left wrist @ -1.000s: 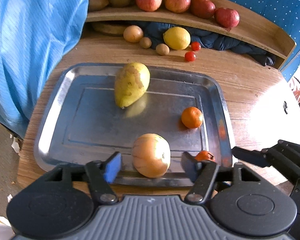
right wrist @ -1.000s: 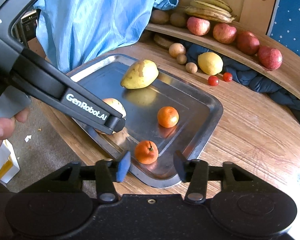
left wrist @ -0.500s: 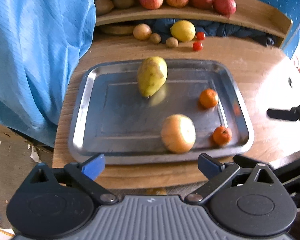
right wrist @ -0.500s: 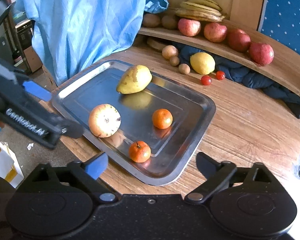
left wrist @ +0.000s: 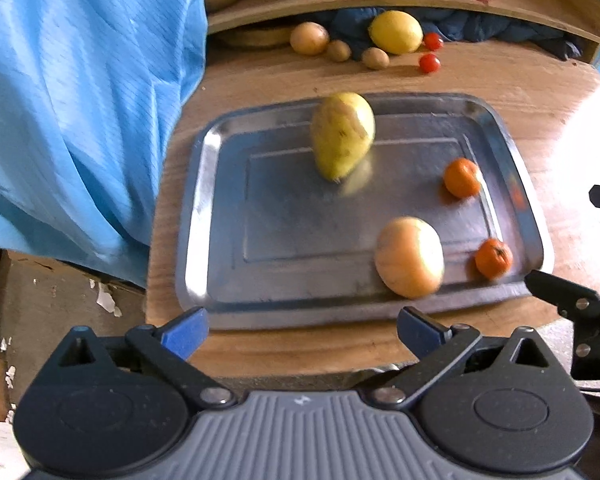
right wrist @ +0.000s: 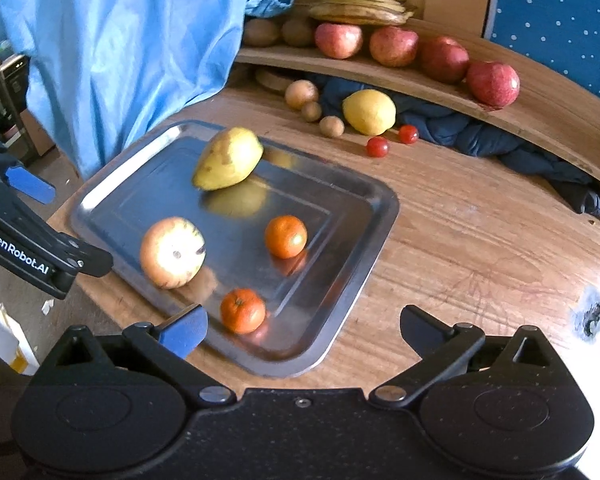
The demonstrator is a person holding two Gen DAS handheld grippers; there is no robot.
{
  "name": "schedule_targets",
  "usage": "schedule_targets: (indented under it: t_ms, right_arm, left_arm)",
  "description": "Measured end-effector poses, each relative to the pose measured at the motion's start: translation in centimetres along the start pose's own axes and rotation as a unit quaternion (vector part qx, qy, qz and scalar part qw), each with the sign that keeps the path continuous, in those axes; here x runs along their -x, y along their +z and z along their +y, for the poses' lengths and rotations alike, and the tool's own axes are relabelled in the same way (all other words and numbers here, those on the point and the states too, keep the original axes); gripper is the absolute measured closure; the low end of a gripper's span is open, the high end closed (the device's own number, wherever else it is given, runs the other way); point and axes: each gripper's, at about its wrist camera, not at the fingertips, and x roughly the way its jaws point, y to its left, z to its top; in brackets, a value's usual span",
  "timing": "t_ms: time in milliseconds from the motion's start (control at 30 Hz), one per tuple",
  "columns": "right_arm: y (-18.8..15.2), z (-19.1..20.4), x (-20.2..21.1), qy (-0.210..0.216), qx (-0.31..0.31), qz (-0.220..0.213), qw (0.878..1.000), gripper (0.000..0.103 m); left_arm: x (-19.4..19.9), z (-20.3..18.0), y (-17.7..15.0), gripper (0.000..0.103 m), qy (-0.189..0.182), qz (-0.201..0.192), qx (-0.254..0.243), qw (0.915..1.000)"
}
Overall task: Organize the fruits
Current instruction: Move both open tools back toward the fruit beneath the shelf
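Steel, dull and reflective, the tray (right wrist: 364, 216) fills the middle of the right wrist view and carries four fruits: a yellow-green pear (right wrist: 229, 159) toward its upper left, a pale round apple (right wrist: 173, 252) at centre left, one tangerine (right wrist: 285, 236) near the middle, and a second tangerine (right wrist: 243, 310) low down by the near rim. The pear lies on its side, its long axis running from lower left to upper right in that view; in the left wrist view the pear (left wrist: 342, 134) points its narrow end down the frame.

The right tongs (right wrist: 300, 330) stand wide and hold nothing, at the bottom of the frame; the near tangerine sits just above their blue left pad, so this is the closest fruit to either hand. The left tongs (left wrist: 300, 330) are equally wide and empty, back from the tray's near edge, with the apple (left wrist: 410, 256) up and to the right of them. By my reading the right hand is better placed for what remains loose.

Beyond the tray on the wooden surface (right wrist: 480, 240), in the upper middle, lie a lemon (right wrist: 369, 112), two cherry tomatoes (right wrist: 377, 147) and small brown fruits. Above, a curved shelf (right wrist: 540, 108) holds red apples (right wrist: 493, 83) and bananas (right wrist: 362, 2). Blue cloth (right wrist: 120, 48) hangs at the upper left.
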Motion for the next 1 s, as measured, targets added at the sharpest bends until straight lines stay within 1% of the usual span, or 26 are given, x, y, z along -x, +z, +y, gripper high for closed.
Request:
schedule_targets:
  t_ms: [167,500,733,867,1000]
  right_arm:
    - [1.5,-0.9,-0.7,-0.010,-0.010,-0.009,1.000,0.001]
    - [4.8,-3.0,-2.8,-0.033,-0.036,-0.026,0.998,0.001]
    - [6.4,-4.2,-4.2,-0.066,-0.061,-0.043,0.995,0.001]
    - [7.3,-4.9,-4.9,-0.081,-0.075,-0.051,0.993,0.001]
    - [8.0,-5.5,-5.9,-0.094,-0.081,-0.046,0.991,0.001]
  left_arm:
    - [-0.6,1.0,2.2,0.001,0.009,-0.008,0.002,0.9999]
    - [-2.1,3.0,8.5,0.001,0.014,-0.033,-0.006,0.9993]
    - [-4.0,2.8,12.9,0.001,0.000,-0.048,-0.018,0.9987]
    - [-4.8,2.2,15.3,0.001,-0.016,-0.059,-0.027,0.9978]
    - [-6.0,1.2,17.7,0.001,-0.038,-0.061,-0.031,0.9969]
